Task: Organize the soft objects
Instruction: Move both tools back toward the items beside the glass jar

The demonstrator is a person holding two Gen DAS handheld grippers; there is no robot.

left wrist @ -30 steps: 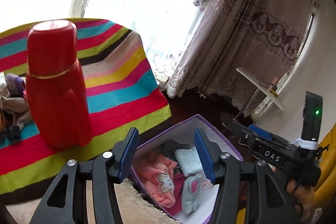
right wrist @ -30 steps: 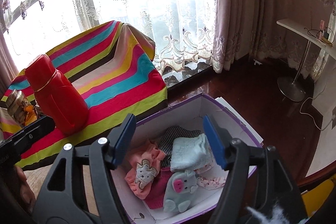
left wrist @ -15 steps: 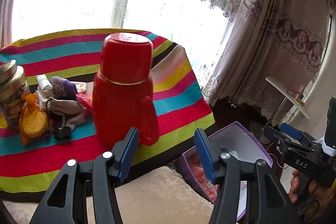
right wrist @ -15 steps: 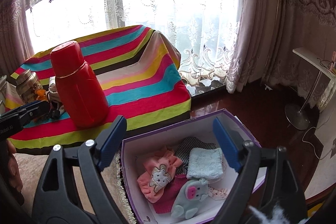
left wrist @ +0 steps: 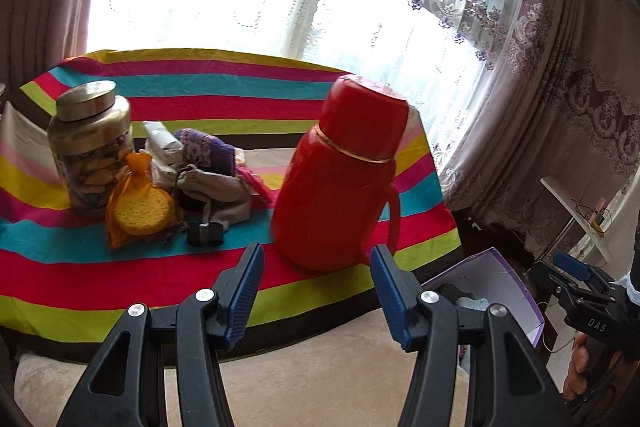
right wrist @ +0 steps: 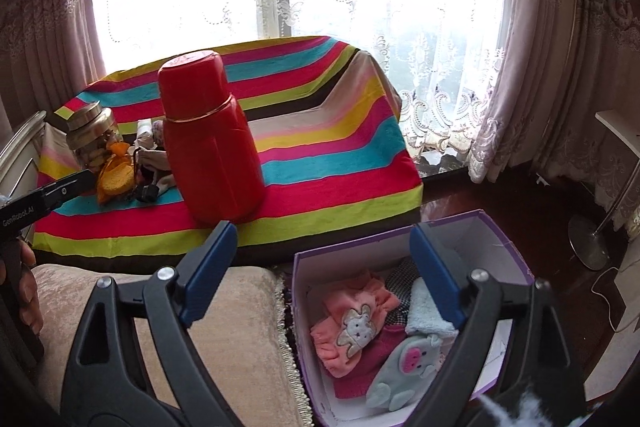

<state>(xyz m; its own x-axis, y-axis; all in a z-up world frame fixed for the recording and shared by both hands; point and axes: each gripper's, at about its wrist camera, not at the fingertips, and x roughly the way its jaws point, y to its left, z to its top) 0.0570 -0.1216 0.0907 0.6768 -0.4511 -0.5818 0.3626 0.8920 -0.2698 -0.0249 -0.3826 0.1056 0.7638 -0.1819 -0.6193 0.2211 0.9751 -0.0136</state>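
Black left gripper (right wrist: 48, 201) marked "GenRobot.AI"

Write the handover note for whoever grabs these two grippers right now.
Left gripper: open, empty, aimed at the striped table.
Right gripper: open, empty, over the near edge of the purple box.
Done: pink garment, light blue towel and grey pig plush lie in the box.
Left: a pile of soft items sits on the table between the jar and the red thermos; move those into the box.
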